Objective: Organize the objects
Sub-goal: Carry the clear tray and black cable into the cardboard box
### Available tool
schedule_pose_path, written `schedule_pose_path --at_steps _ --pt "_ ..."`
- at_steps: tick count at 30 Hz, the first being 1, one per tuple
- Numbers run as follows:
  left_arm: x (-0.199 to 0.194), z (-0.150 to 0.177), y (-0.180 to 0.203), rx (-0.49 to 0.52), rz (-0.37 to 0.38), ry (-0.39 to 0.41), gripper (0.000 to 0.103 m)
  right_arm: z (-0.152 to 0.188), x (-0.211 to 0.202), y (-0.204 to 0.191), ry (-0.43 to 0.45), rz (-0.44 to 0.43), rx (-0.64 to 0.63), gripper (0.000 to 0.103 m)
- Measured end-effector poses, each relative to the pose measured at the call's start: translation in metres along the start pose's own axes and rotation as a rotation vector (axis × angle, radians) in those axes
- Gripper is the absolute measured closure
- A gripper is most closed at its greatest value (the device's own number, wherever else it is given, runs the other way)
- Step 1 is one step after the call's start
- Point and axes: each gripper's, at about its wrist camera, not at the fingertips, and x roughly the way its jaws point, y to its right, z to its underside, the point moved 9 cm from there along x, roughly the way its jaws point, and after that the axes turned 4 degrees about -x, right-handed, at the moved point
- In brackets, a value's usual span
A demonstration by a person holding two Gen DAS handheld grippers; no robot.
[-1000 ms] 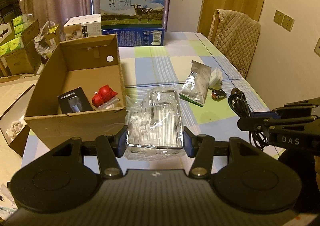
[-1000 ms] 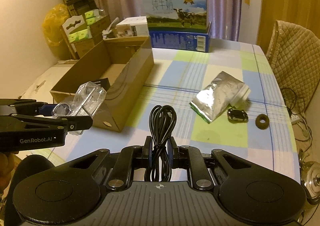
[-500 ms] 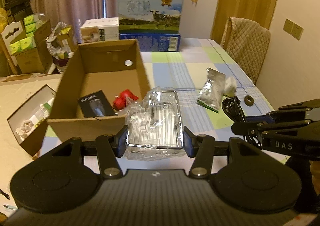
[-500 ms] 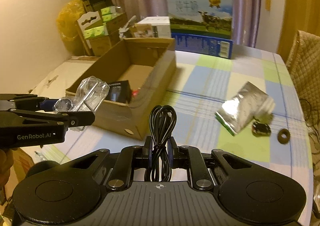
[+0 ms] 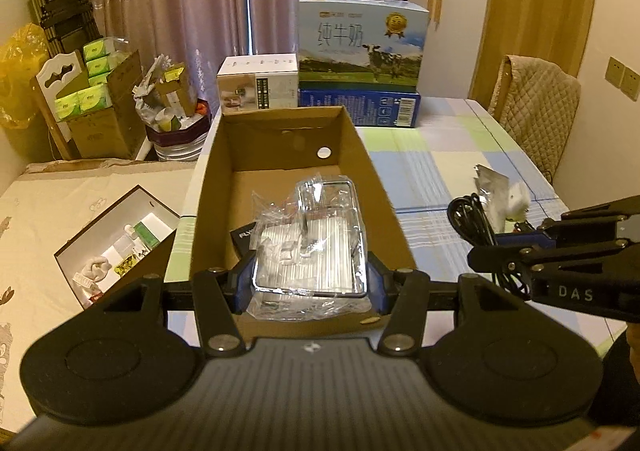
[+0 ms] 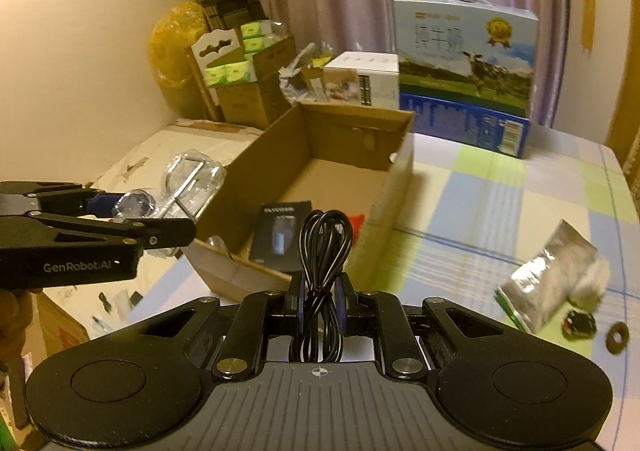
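My left gripper (image 5: 310,281) is shut on a metal rack wrapped in clear plastic (image 5: 310,247), held above the near end of the open cardboard box (image 5: 384,207). The same wrapped rack (image 6: 184,187) shows in the right wrist view at the left, left of the box (image 6: 396,187). My right gripper (image 6: 320,305) is shut on a coiled black cable (image 6: 324,247) and hovers at the box's near right corner. Inside the box lie a black packet (image 6: 280,237) and a partly hidden red thing (image 6: 357,220).
On the checked tablecloth (image 6: 480,203) right of the box lie a silver foil pouch (image 6: 548,275), a small black device (image 6: 578,325) and a brown ring (image 6: 618,337). A milk carton case (image 5: 362,45) and a white box (image 5: 258,85) stand behind. A quilted chair (image 5: 536,99) is at the right.
Both grippers have moved left toward the box, each keeping its load. The wrapped rack now hangs over the box's inside and the cable has reached its near right corner.
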Motion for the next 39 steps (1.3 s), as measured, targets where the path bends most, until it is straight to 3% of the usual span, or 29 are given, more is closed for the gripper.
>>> schedule_pose_path --at_steps 25,29,39 --pt "0.091 -0.022 -0.044 0.025 0.011 -0.085 0.053 -0.034 0.072 0.012 -0.04 -0.014 0.057 0.091" --pt "0.108 -0.023 -0.051 0.009 0.011 -0.087 0.045 -0.033 0.079 0.016 -0.047 -0.027 0.084 0.091" --pt "0.099 -0.025 -0.068 -0.025 -0.007 -0.06 0.045 -0.033 0.091 0.016 -0.05 -0.036 0.098 0.091"
